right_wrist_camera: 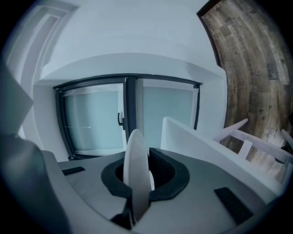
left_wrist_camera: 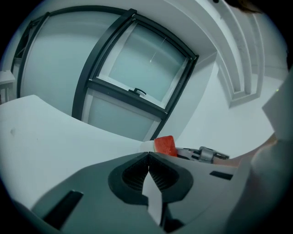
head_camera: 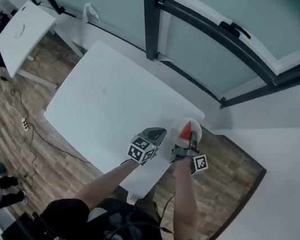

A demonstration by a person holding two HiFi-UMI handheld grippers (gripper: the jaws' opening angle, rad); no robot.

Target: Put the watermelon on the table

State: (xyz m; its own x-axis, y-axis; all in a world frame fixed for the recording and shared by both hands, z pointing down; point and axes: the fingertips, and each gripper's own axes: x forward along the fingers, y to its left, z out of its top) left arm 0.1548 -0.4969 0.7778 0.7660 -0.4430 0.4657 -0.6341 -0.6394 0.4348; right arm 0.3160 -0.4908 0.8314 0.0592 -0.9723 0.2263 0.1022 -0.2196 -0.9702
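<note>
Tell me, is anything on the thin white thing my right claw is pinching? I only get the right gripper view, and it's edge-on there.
Observer: Yes. The head view shows a red watermelon wedge sitting on it. It's a white plate.
Operator: Is it over the table?
Observer: In the head view it overlaps the right edge of the white table, near the right-hand corner. How high it hangs I can't tell.
Operator: What's my other claw doing?
Observer: The left claw is shut with nothing in it, just left of the plate.
</note>
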